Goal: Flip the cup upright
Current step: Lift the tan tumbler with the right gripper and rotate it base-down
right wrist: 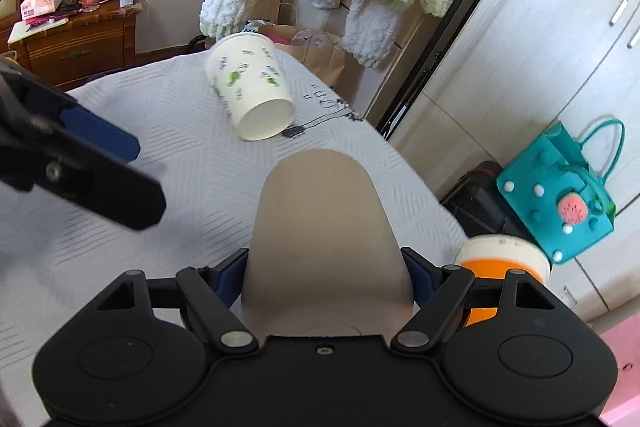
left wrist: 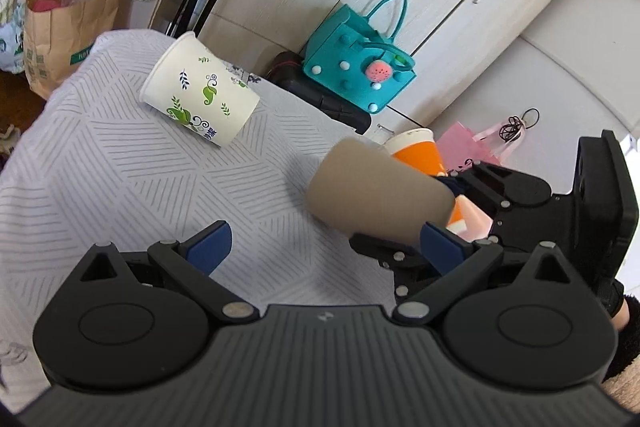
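So the right gripper (right wrist: 326,277) had its blue pads clamped on a plain tan cup (right wrist: 320,227), one pad on each side near the wide end, and the cup lay out along the fingers with its closed base pointing away over the table (right wrist: 120,227). From the left camera the same tan cup (left wrist: 376,187) looked tilted and lifted a bit off the striped cloth. The left gripper (left wrist: 324,243) was spread wide with nothing between its fingers, hanging just beside the tan cup. A white cup (left wrist: 200,91) with green leaves was lying on its side farther back on the table, well apart. An orange cup (right wrist: 504,263) sat just right of the held one, and a teal bag (left wrist: 356,67) stood off by the cabinets.
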The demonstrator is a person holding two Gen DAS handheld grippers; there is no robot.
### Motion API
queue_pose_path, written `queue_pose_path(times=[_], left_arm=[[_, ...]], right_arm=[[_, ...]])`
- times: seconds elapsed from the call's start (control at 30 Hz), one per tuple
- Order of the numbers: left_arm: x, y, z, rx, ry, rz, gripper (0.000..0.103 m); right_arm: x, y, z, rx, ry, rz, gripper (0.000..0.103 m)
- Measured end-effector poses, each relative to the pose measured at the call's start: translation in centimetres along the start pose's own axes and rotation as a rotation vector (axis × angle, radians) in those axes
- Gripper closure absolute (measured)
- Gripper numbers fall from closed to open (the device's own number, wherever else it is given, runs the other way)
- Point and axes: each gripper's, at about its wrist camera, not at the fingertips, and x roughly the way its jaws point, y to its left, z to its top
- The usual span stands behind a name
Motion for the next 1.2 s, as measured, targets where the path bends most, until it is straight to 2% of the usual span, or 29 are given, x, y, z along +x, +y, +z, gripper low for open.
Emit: queue_pose_path(times=[0.2,0.63,0.9,1.07,1.2], left_arm=[[-1.9,-0.8,-1.5,0.035,0.019,-0.027,0.001],[-2.1,-2.8,-4.9,0.036,0.17,-0.171,0.001],[-0.7,-5.3,-6.1,0.07,0.226,-0.201,0.001],[1.2,-6.4,-6.6,0.078,0.264,-0.189,0.001],[2.6,-6.7,-7.0,0.062,0.292,-0.189,0.001]], right_arm=[[-2.6,1.7,-1.7,0.034,0.013,-0.015,0.021],[-6.7,4.0,-6.3,0.152,0.058,-0.052,0.021],[-7.5,4.3,-9.1,0.251,0.056,-0.042,0.021],[-6.7,3.9,-10.6,0.301,0.073,0.004,0.021],[-6.7,3.5,-11.1,0.306,0.051,0.038,0.021]])
